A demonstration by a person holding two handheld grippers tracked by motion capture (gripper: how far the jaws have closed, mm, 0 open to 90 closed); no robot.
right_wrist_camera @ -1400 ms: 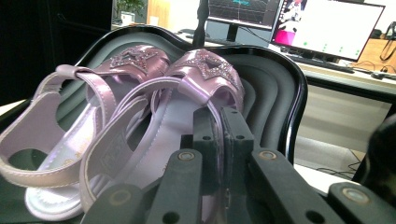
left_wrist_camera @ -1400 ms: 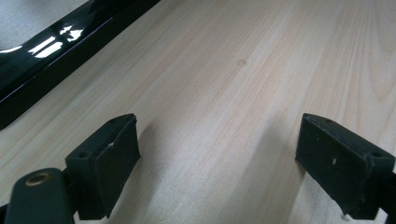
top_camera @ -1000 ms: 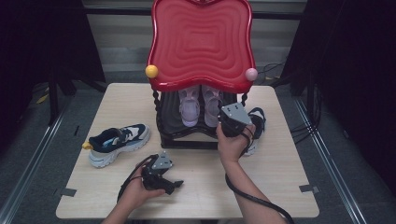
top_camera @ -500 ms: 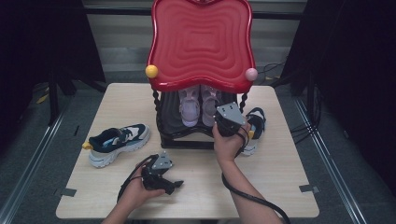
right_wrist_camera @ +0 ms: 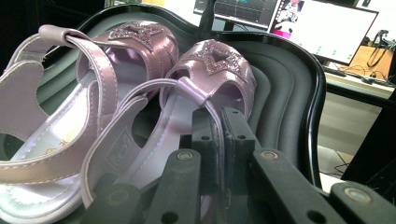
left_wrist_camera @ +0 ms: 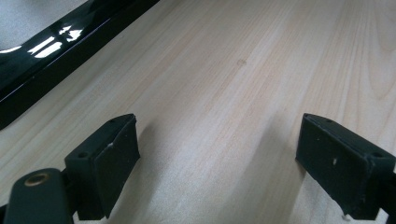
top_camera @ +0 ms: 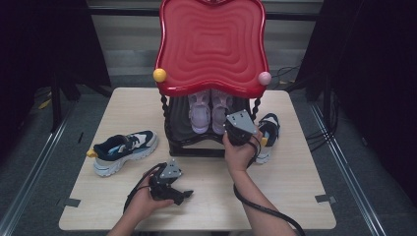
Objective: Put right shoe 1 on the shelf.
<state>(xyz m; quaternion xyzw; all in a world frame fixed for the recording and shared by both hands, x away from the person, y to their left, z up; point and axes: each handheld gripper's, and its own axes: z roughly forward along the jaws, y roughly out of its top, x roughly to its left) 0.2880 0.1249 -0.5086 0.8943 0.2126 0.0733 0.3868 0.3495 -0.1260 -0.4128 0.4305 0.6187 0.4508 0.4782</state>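
right gripper (right_wrist_camera: 217, 135): jaws clamped on heel strap of right-hand sandal (right_wrist_camera: 205, 84), strap pinched between pads | sandal on lower shelf (right_wrist_camera: 289, 79) of red-topped rack (top_camera: 212, 44), beside its twin (right_wrist_camera: 70, 93) | left gripper (left_wrist_camera: 219, 163): jaws apart over table (left_wrist_camera: 224, 70) in front of rack

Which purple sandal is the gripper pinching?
The right-hand sandal in the right gripper view: the right gripper is shut on its strap. The other sandal lies untouched beside it.
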